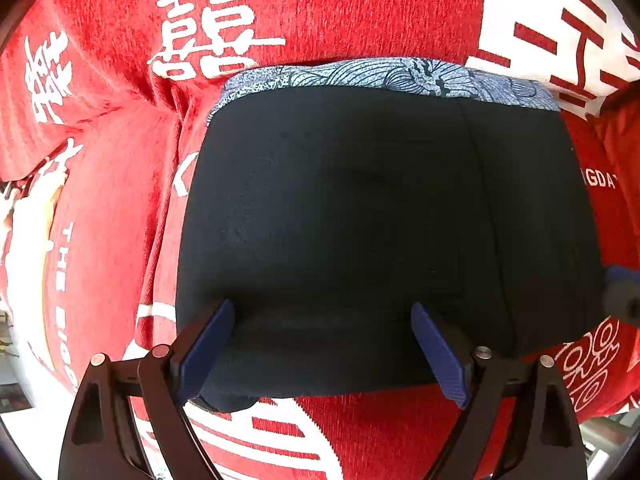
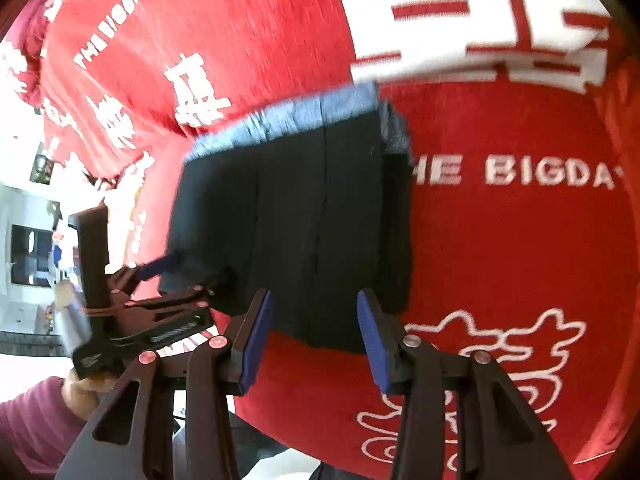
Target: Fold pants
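Note:
The pants (image 1: 360, 200) lie folded into a compact black rectangle on the red cloth, and a blue-white patterned band shows along their far edge. My left gripper (image 1: 324, 354) points down at their near edge. It is open, its blue pads (image 1: 206, 352) wide apart with a low ridge of black fabric between them, unpinched. In the right wrist view the pants (image 2: 300, 208) lie just beyond my right gripper (image 2: 314, 344), which is open; their near corner shows between its fingers without touching the pads. The left gripper (image 2: 188, 276) sits at the pants' left corner.
A red cloth (image 1: 360, 8) with white characters and lettering covers the surface, wrinkled at the left (image 1: 168, 92). A hand (image 2: 80, 392) in a magenta sleeve (image 2: 32, 428) holds the left tool. The cloth's edge drops off at the lower left, where the room (image 2: 28, 252) shows beyond.

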`<state>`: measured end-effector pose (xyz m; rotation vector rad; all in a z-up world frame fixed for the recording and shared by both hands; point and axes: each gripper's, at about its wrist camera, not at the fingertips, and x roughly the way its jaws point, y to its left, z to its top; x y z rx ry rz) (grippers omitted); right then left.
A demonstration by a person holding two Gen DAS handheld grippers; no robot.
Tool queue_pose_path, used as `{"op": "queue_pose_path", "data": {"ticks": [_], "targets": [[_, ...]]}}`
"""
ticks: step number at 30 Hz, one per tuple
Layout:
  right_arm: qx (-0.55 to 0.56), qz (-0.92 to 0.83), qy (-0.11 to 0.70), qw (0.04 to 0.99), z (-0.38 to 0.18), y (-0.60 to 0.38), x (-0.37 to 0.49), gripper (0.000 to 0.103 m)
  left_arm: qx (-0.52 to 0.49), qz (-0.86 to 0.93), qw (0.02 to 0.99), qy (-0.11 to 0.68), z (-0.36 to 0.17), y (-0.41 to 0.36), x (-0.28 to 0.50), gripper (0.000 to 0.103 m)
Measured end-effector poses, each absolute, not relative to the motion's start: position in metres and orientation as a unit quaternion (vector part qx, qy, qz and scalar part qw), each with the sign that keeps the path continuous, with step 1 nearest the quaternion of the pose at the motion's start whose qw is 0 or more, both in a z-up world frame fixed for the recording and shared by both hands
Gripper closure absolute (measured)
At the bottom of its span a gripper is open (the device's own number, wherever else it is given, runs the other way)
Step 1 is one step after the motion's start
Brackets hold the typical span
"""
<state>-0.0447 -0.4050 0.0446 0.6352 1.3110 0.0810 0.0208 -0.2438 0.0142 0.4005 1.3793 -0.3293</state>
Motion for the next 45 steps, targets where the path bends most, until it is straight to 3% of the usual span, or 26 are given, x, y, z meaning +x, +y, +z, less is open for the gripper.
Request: {"op": "queue_pose_path", "data": {"ticks": [13,28,33,45], "targets": [[0.292,-0.006,0.628,0.722,0.015,-0.412,-0.041,0.05,0.179,-0.156,0.736,0.634,0.008,-0.242,0.029,0.009],[0.334,-0.022,0.632,0.699,-0.004,-0.423,-0.049,0.026,0.177,-0.158,0.732,0.639,0.005,-0.241,0.031,0.008],[0.338,-0.02,0.631,0.698,-0.004,-0.425,-0.05,0.025,0.176,-0.157,0.732,0.639,0.003,-0.243,0.032,0.003],[0.36,-0.022,0.617,0.7,0.007,-0.435,-0.064,0.024,0.175,-0.168,0.728,0.642,0.018,-0.237,0.04,0.003]]}}
